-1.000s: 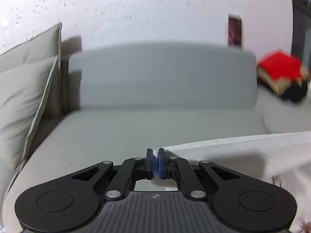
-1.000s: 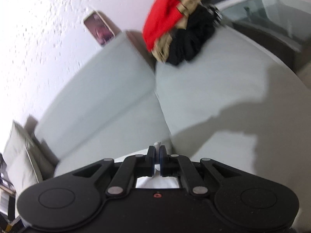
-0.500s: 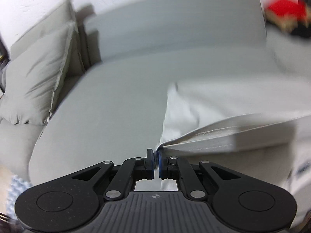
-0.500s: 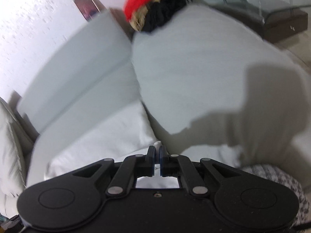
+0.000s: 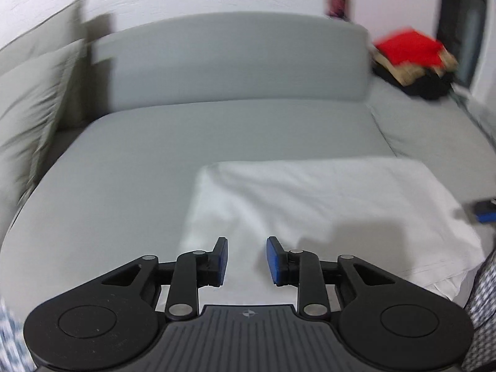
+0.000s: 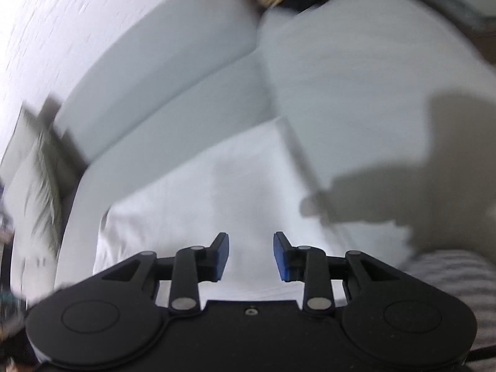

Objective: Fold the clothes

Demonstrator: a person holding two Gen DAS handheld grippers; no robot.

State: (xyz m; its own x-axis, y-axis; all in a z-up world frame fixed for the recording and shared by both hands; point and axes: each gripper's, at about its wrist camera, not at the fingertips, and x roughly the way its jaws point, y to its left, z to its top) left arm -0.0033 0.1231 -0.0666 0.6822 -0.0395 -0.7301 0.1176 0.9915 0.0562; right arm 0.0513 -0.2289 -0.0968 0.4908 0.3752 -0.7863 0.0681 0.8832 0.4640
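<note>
A white garment (image 5: 325, 204) lies folded flat on the grey sofa seat (image 5: 130, 167). My left gripper (image 5: 246, 260) hovers over its near left corner, jaws opening, blue pads apart with nothing pressed between them. In the right wrist view the same white garment (image 6: 217, 198) spreads below my right gripper (image 6: 251, 255), whose jaws are also opening and hold nothing. The right gripper's blue tip (image 5: 485, 212) peeks in at the left view's right edge.
A pile of red, tan and black clothes (image 5: 412, 59) sits on the far right of the sofa. Beige cushions (image 5: 28, 114) lean at the left end. A patterned cloth (image 5: 483, 294) shows at the near right; striped fabric (image 6: 449, 276) lies near right.
Both grippers were shut on the white garment's edge, carried it down onto the seat and have let go. The garment now lies flat and the jaws stand apart.
</note>
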